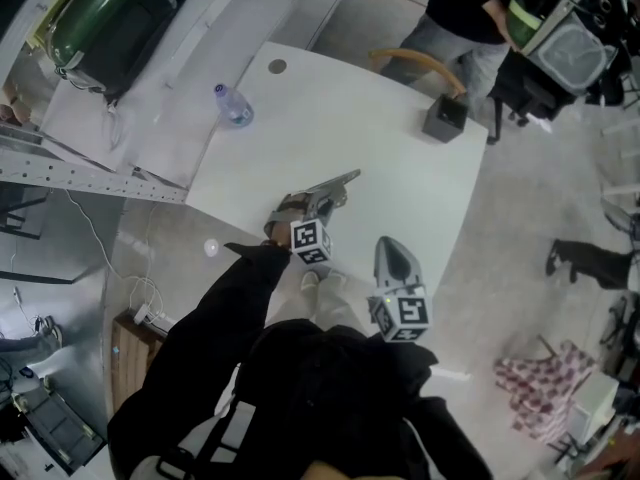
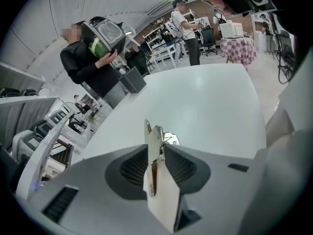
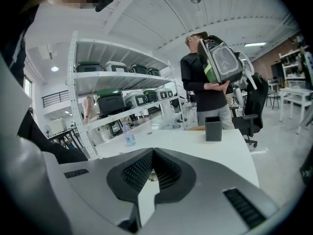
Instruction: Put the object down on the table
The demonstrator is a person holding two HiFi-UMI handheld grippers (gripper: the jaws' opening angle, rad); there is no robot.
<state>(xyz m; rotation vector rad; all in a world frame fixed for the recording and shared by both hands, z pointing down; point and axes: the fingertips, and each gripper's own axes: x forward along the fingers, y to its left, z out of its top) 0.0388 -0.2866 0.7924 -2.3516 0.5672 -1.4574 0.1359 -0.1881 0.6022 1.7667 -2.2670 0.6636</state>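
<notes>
In the head view, the left gripper (image 1: pixel 330 194) reaches in over the near edge of the white table (image 1: pixel 380 138), likely to bring its load above the surface. The right gripper (image 1: pixel 393 250) hangs by that same edge, uninvolved.

In the left gripper view, the jaws are clenched on a thin flat metal piece (image 2: pixel 154 140), held edge-up above the table and not yet set down.

In the right gripper view, the jaws are pressed together on nothing and face across the table.

The white, round-cornered table (image 1: pixel 380 158) carried 2 things, well apart: a clear plastic water bottle (image 1: pixel 233 106) at its left edge and a black square box (image 1: pixel 446 118) near its far-right corner.
</notes>
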